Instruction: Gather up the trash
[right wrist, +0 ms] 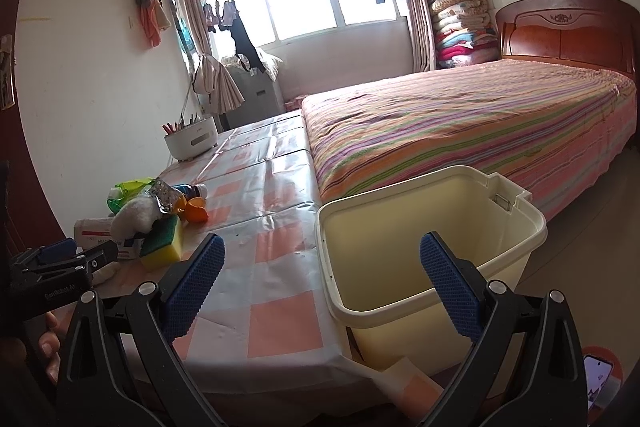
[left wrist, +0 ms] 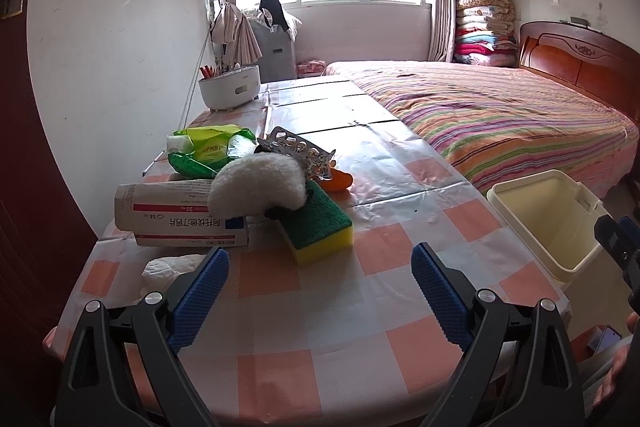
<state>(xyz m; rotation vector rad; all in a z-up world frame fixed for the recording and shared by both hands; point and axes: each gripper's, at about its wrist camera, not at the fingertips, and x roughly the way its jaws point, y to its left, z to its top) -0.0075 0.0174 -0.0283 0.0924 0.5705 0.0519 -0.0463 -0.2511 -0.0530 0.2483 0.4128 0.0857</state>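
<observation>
A pile of trash lies on the checked table [left wrist: 280, 307]: a yellow-green sponge [left wrist: 316, 227], a white fluffy pad [left wrist: 256, 183], white medicine boxes [left wrist: 168, 215], a silver blister pack [left wrist: 296, 149], a green wrapper [left wrist: 208, 147], an orange piece [left wrist: 338, 181] and a crumpled tissue [left wrist: 164, 267]. My left gripper [left wrist: 320, 267] is open and empty, just in front of the sponge. A cream bin [right wrist: 420, 247] stands beside the table's right edge. My right gripper [right wrist: 320, 263] is open and empty over the bin's near left rim. The pile shows in the right wrist view too [right wrist: 160, 227].
A white round holder with pens [left wrist: 230, 89] stands at the table's far left. A bed with a striped cover [left wrist: 500, 115] runs along the table's right side. A small dark bottle [right wrist: 192, 191] lies behind the pile. A phone [right wrist: 598, 379] lies low at the right.
</observation>
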